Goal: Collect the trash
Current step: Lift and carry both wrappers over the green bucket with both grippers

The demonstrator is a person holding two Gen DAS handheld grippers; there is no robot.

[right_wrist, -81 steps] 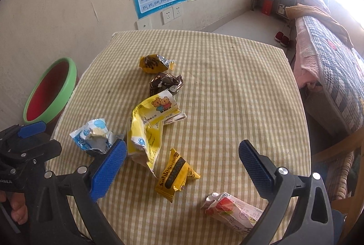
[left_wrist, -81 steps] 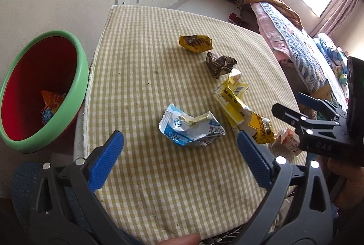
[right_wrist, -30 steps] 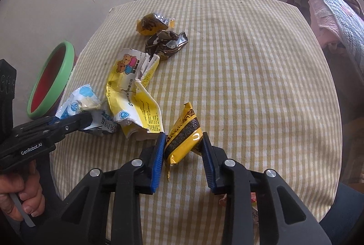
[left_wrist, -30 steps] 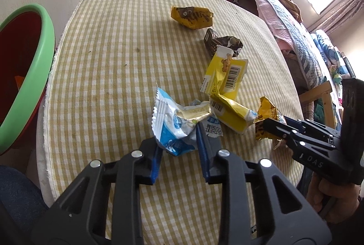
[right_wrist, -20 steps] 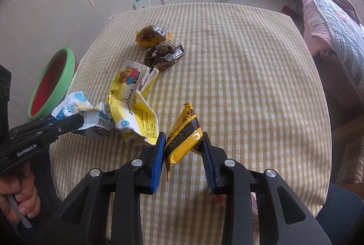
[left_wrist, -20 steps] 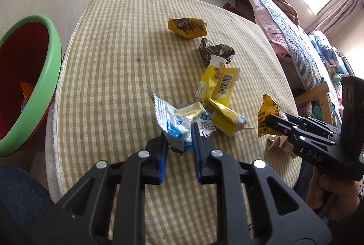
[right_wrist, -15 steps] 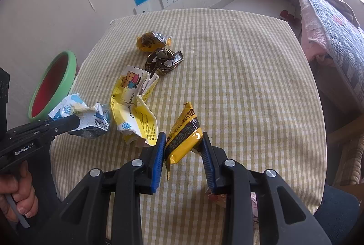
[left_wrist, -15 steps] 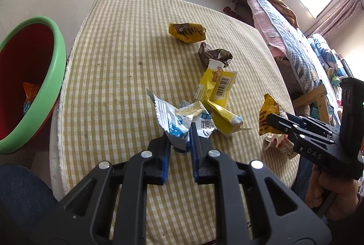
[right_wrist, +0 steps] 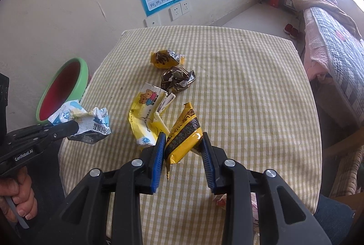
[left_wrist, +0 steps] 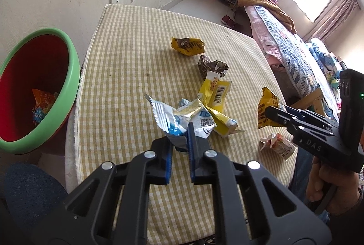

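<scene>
My left gripper (left_wrist: 179,142) is shut on a crumpled blue-and-white wrapper (left_wrist: 173,117), held above the checked table (left_wrist: 127,76). From the right wrist view the same wrapper (right_wrist: 88,122) hangs at the left gripper's (right_wrist: 72,126) tip. My right gripper (right_wrist: 183,147) is shut on a yellow-and-black snack packet (right_wrist: 184,138), lifted off the cloth; that packet (left_wrist: 266,110) shows at the right gripper's (left_wrist: 270,114) tip in the left wrist view. A green-rimmed red bin (left_wrist: 34,88) with wrappers inside stands left of the table.
On the cloth lie a yellow bear-print wrapper (right_wrist: 145,117), a brown foil wrapper (right_wrist: 177,81), a small yellow packet (right_wrist: 165,58) and a red-and-white wrapper (left_wrist: 276,146) near the front right edge. A bed (left_wrist: 286,40) runs along the right. A wall (right_wrist: 68,6) with posters is behind.
Both grippers have risen with their wrappers, which now hang off the cloth. The left jaws have closed tighter on the blue-and-white wrapper. The right grip is unchanged.
</scene>
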